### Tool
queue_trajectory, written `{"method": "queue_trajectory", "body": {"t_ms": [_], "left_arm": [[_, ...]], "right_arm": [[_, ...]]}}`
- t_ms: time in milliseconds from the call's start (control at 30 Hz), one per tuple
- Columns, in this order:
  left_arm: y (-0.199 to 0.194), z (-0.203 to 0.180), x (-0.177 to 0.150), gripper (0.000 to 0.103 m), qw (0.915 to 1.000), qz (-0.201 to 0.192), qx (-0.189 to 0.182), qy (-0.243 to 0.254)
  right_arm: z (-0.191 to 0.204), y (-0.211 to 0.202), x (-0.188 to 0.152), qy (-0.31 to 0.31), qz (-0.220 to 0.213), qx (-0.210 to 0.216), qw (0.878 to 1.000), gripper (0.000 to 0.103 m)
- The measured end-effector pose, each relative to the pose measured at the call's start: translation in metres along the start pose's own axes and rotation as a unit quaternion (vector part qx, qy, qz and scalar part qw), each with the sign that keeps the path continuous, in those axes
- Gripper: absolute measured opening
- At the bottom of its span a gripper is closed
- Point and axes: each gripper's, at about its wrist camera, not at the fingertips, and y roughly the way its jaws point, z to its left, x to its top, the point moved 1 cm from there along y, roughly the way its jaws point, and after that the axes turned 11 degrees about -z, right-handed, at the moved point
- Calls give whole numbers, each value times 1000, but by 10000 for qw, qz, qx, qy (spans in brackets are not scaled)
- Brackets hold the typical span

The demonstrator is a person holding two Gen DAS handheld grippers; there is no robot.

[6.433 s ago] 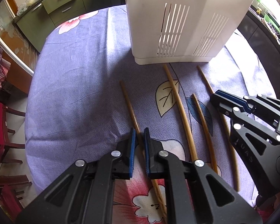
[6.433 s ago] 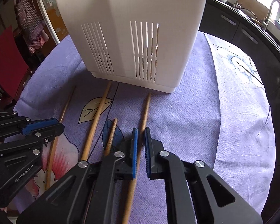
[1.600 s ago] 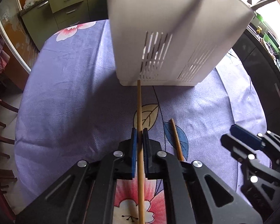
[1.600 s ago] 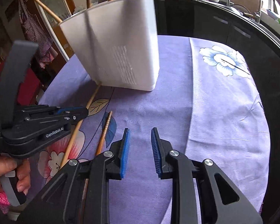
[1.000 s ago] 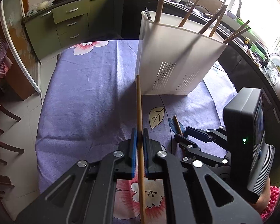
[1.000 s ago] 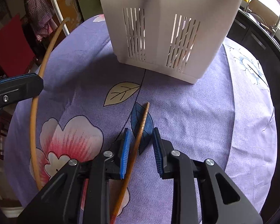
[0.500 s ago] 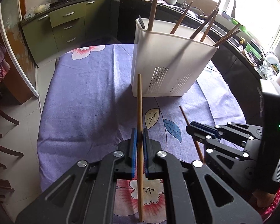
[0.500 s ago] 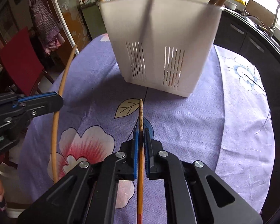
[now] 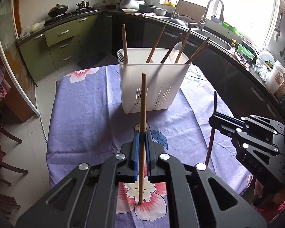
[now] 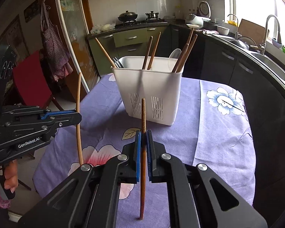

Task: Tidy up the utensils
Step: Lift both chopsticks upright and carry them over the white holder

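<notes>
Left gripper [image 9: 141,142]: closed on a pale chopstick [image 9: 142,117], which runs upright between the blue pads [image 9: 135,152]; both ends stick out past the fingers.
Pale chopstick: raised clear of the table, its upper end lined up in front of the white holder [image 9: 152,87].
Right gripper [image 10: 143,144]: clamped on a dark chopstick [image 10: 143,117], gripped about midway, the ridged end pointing ahead and the reddish tip hanging back under the fingers.
Dark chopstick: lifted off the cloth, short of the holder, upright from the left wrist camera.
White holder: ahead of both grippers, standing on the purple flowered tablecloth [image 10: 214,133]; slotted vents low on its near wall.
Inside the holder: several brown chopsticks [image 9: 155,43] leaning at different angles, fork tines at its left end, a pale spoon [image 10: 174,56] toward the right.
Spacing: the two grippers sit side by side, apart from each other, each to the other's outer side.
Behind the holder: kitchen counter [image 9: 205,32] with a tap.
</notes>
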Motion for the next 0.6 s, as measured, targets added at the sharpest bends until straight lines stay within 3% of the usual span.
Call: {"method": "queue_trajectory", "body": {"t_ms": [333,600], "left_arm": [[-18,-14,14,6,9998,-191,-14,114],[-31,-25,36,6,9990,-372,-67,256]], "right_arm": [[5,-23,16,18,-266,73,9996,6],[9,-47,49,-66,-575,110,9983,6]]}}
